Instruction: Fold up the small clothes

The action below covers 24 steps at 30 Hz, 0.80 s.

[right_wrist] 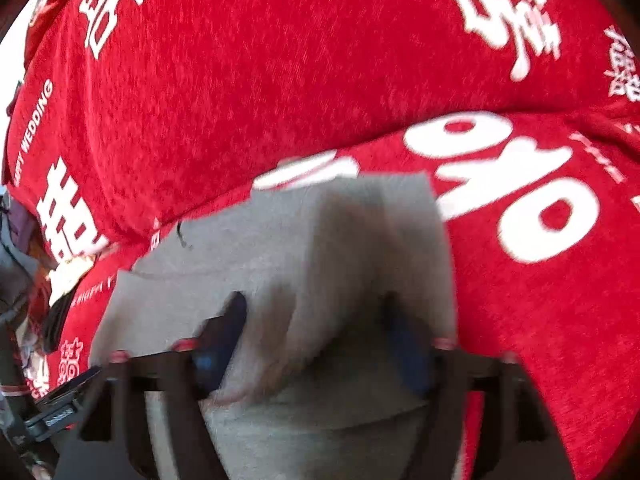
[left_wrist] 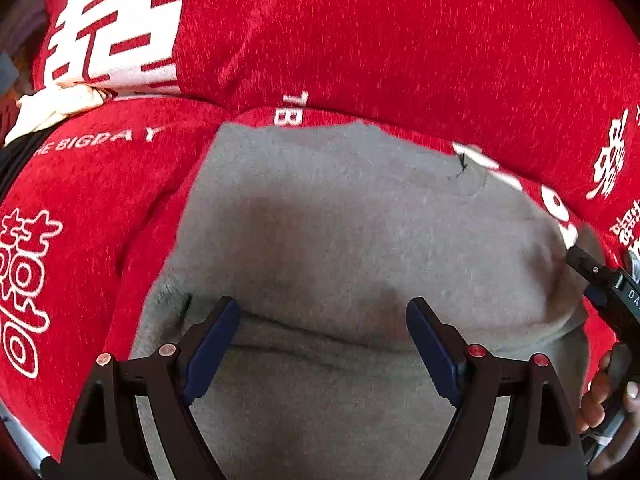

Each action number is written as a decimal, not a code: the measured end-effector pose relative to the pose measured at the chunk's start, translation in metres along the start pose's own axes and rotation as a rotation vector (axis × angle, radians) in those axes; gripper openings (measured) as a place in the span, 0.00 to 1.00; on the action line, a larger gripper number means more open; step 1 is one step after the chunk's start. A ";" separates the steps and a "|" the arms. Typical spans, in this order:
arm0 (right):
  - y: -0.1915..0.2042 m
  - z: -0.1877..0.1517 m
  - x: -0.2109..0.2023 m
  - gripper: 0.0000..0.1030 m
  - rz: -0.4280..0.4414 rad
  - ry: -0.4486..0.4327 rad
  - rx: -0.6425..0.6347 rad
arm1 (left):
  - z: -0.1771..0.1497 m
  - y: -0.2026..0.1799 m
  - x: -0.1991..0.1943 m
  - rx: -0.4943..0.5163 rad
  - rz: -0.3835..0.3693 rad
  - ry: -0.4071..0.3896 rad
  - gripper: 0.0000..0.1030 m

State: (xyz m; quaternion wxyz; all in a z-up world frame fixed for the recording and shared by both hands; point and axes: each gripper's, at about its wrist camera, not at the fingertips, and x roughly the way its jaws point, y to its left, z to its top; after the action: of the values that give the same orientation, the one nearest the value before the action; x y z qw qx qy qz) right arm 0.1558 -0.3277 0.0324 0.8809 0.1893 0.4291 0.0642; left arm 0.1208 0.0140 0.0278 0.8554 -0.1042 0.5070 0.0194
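Here your left gripper (left_wrist: 322, 344) hangs over the grey garment (left_wrist: 340, 220), pointing steeply down at it, with its blue pads (left_wrist: 212, 352) standing wide apart and nothing caught between them; the cloth lies below the pads, not pressed by either. The garment is spread on the red bedcover (left_wrist: 400, 40), a red fabric printed with large white characters and some English lettering, and it sits in the lower middle of both wrist views, with a soft crease running across it just ahead of your left fingers. At the right edge of the left wrist view you can see your right gripper (right_wrist: 316, 344) reaching in at the garment's right side, with your hand (left_wrist: 612, 396) wrapped round its handle. The right wrist view is blurred, but the jaws there stand apart with a raised ridge of grey cloth lying between them; whether the pads press on it you cannot tell from that blur. At the far left of the bedcover lies a crumpled cream cloth (left_wrist: 52, 108), well apart from the garment.
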 end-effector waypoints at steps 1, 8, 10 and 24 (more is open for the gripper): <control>-0.003 0.003 0.000 0.73 0.001 0.005 0.013 | 0.003 0.000 0.002 0.003 0.009 0.001 0.84; -0.040 0.008 -0.004 0.41 -0.267 0.067 0.049 | 0.011 0.015 0.020 0.050 0.074 0.028 0.84; -0.041 0.005 -0.016 0.47 -0.437 0.041 -0.013 | 0.009 0.021 0.013 0.037 0.066 0.031 0.84; 0.028 -0.006 0.025 0.49 -0.329 0.109 -0.319 | 0.015 0.020 0.027 0.020 0.088 0.027 0.88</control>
State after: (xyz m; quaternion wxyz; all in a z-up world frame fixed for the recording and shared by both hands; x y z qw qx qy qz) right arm 0.1683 -0.2935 0.0216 0.8739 -0.0286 0.4853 -0.0034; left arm 0.1444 0.0346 0.0085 0.8479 -0.0737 0.5226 0.0505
